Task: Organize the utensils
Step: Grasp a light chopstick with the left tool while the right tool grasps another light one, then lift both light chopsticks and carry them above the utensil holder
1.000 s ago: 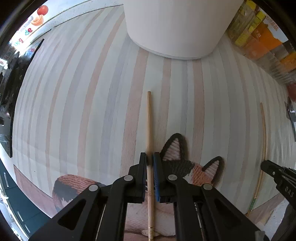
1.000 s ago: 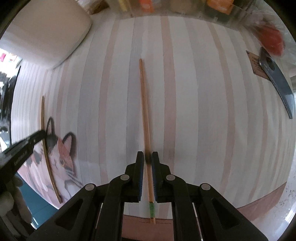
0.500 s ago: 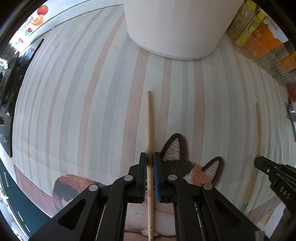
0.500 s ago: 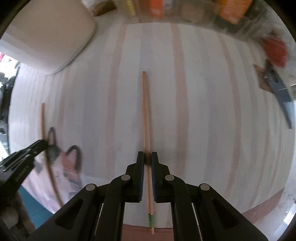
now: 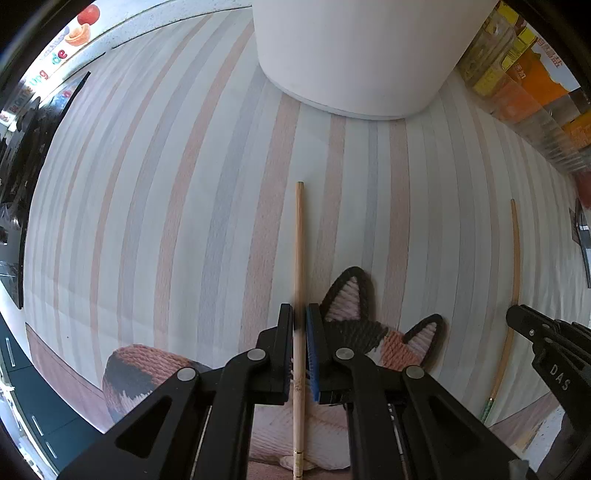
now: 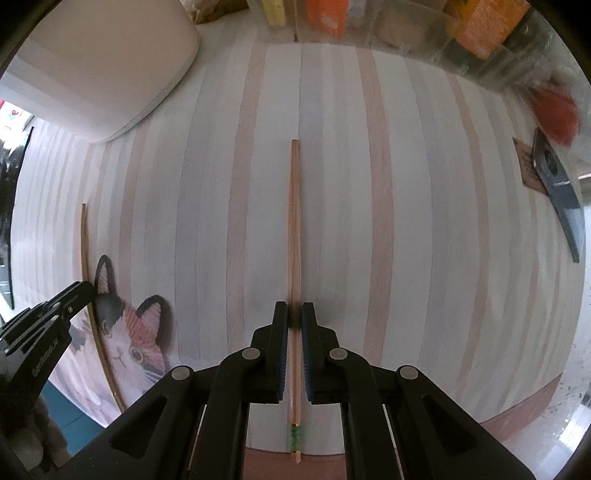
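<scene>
Claws (image 5: 299,325) (image 6: 294,321) pinch chopsticks (image 5: 299,240) (image 6: 294,221) over striped cat-print mat (image 5: 166,221); white container (image 5: 354,55) beyond.

The desk (image 6: 576,391), pale and speckled, is seen bare only at 4 o'clock in the right wrist view, the rest being covered by a striped mat (image 6: 406,221) in white, pink and grey with a knitted cat picture (image 6: 129,347) at its 8 o'clock corner. On the mat a white rounded container (image 5: 354,55) is set at 12 o'clock in the left wrist view. A dark flat tool (image 6: 557,192) is laid at 3 o'clock and clear boxes of packets (image 6: 406,22) are ranged along 12 to 2 o'clock.
</scene>
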`<state>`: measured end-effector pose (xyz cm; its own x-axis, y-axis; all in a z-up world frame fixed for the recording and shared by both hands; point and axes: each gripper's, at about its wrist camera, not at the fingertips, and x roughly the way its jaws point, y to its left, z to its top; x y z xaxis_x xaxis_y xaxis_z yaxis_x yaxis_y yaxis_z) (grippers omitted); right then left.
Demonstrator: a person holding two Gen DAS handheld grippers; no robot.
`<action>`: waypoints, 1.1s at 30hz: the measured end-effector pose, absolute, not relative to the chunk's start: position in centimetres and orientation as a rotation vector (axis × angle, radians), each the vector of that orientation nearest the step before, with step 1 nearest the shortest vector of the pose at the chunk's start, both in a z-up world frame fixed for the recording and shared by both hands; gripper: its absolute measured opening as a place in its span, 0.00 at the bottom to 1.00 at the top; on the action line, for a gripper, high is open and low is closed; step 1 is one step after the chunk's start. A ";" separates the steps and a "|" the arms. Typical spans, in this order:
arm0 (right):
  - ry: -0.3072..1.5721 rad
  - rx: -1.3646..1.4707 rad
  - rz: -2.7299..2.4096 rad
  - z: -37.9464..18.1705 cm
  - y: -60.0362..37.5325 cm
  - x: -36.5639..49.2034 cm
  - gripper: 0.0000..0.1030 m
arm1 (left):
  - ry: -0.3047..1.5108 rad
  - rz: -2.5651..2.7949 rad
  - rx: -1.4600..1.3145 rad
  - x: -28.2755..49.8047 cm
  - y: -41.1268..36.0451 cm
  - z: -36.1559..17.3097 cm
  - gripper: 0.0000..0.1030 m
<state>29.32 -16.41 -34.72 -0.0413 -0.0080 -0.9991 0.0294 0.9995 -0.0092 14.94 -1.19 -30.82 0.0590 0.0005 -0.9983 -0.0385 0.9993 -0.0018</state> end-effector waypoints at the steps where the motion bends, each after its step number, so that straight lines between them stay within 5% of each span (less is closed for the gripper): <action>1: 1.612 -0.005 -0.035 -34.7 -15.9 29.3 0.08 | 1.512 0.031 -0.033 15.0 -1.1 -30.8 0.05; 18: 1.560 0.067 -0.026 -33.4 -16.0 26.2 0.07 | 1.440 -0.016 -0.054 14.3 -0.4 -30.4 0.04; 33: 1.381 0.193 0.070 -25.7 -17.3 22.3 0.07 | 1.247 -0.128 -0.036 11.4 -0.6 -22.7 0.04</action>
